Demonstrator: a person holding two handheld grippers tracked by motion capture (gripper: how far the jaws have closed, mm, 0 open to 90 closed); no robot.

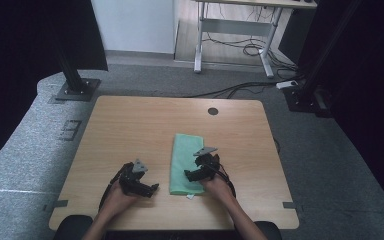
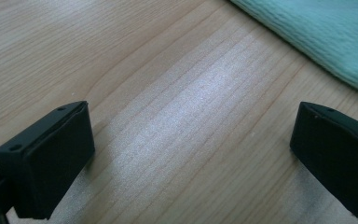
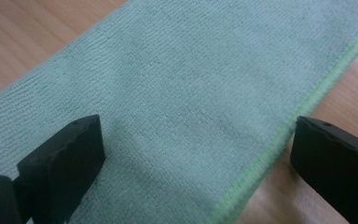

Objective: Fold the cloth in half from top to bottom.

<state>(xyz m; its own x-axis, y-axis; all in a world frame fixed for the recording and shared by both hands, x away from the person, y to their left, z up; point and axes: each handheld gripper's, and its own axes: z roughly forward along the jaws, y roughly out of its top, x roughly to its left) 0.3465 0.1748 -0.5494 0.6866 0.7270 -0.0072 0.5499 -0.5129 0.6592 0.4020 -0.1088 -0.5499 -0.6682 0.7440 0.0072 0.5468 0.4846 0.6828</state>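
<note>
Tongs, the left [image 1: 152,188] in the lower left of the high view and the right [image 1: 187,175] at centre, both gape wide beside and over the folded green cloth [image 1: 187,162] on the surface [image 1: 130,125], so pinching its near corners evenly should serve best.

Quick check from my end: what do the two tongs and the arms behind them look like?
Both tongs, left and right, are black with blocky, flat-faced jaws. Each carries a grey three-cornered plate on top and trails a black cable. The forearms are bare, with no sleeves in view.
</note>
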